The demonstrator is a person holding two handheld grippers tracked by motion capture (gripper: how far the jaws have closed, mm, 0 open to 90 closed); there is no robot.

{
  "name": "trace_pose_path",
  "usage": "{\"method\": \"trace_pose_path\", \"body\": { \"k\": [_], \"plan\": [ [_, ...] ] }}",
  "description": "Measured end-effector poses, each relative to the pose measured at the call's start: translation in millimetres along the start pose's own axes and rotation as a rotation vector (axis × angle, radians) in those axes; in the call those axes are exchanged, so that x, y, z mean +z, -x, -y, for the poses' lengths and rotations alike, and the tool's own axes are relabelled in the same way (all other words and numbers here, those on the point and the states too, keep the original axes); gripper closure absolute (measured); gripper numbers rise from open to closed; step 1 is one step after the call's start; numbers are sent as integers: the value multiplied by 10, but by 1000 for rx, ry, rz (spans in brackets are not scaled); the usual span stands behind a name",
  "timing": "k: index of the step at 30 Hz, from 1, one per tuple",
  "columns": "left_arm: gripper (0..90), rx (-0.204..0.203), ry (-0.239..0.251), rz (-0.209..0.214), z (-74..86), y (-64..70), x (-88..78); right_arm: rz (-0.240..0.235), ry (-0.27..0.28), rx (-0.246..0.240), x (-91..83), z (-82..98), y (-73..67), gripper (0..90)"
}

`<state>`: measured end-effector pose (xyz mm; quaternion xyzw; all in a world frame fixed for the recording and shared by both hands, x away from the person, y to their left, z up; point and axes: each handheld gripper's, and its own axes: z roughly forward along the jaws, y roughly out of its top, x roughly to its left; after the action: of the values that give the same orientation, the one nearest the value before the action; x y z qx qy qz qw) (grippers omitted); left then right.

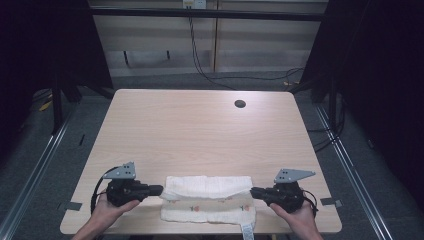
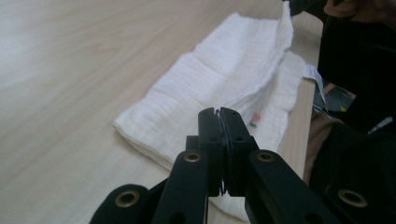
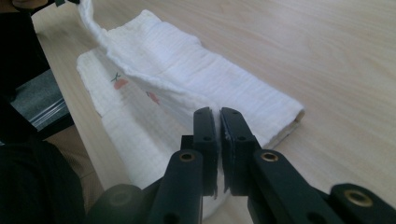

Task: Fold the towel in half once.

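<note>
A white folded cloth (image 1: pixel 207 197) lies along the near edge of the wooden table (image 1: pixel 200 130). Small orange prints (image 3: pixel 120 83) show on its lower layer. My left gripper (image 1: pixel 161 190) is at the cloth's left end, my right gripper (image 1: pixel 252 192) at its right end. Each is shut on a corner of the upper layer. In the left gripper view the jaws (image 2: pixel 219 112) are pressed together over the cloth (image 2: pixel 210 74), whose far corner rises to the other gripper. In the right gripper view the jaws (image 3: pixel 218 112) stand nearly together over the cloth (image 3: pixel 187 60), whose far corner is also lifted.
A round cable hole (image 1: pixel 240 104) sits in the far right part of the tabletop. A white label (image 1: pixel 247 232) hangs from the cloth over the near edge. Dark frame posts and floor cables surround the table.
</note>
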<state>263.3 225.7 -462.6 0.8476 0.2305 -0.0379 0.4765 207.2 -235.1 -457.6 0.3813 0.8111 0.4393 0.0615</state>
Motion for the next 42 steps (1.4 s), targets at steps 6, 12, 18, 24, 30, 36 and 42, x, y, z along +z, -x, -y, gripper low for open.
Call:
{"method": "trace_pose_path", "body": {
  "k": [6, 12, 18, 24, 30, 36, 42],
  "plan": [
    [884, 18, -38, 1, 65, 3, 23, -1, -51, -6, 48, 137, -18, 833],
    [881, 20, -72, 12, 113, 26, 92, -18, -94, -22, 81, 198, -54, 805],
    [872, 33, -115, 65, 137, 97, 165, -7, -112, -20, 79, 251, -60, 803],
    [817, 17, -96, 84, 139, 88, 126, -18, -108, -21, 82, 263, -91, 781],
    [736, 9, -38, 103, 114, 75, 43, -16, -65, -7, -11, 241, -105, 679],
    [666, -26, -51, 27, 86, 4, 65, -17, -58, 12, 24, 219, -89, 591],
    [515, -96, -67, -51, 34, -150, 139, -14, -70, -4, 150, 150, -129, 506]
  ]
}}
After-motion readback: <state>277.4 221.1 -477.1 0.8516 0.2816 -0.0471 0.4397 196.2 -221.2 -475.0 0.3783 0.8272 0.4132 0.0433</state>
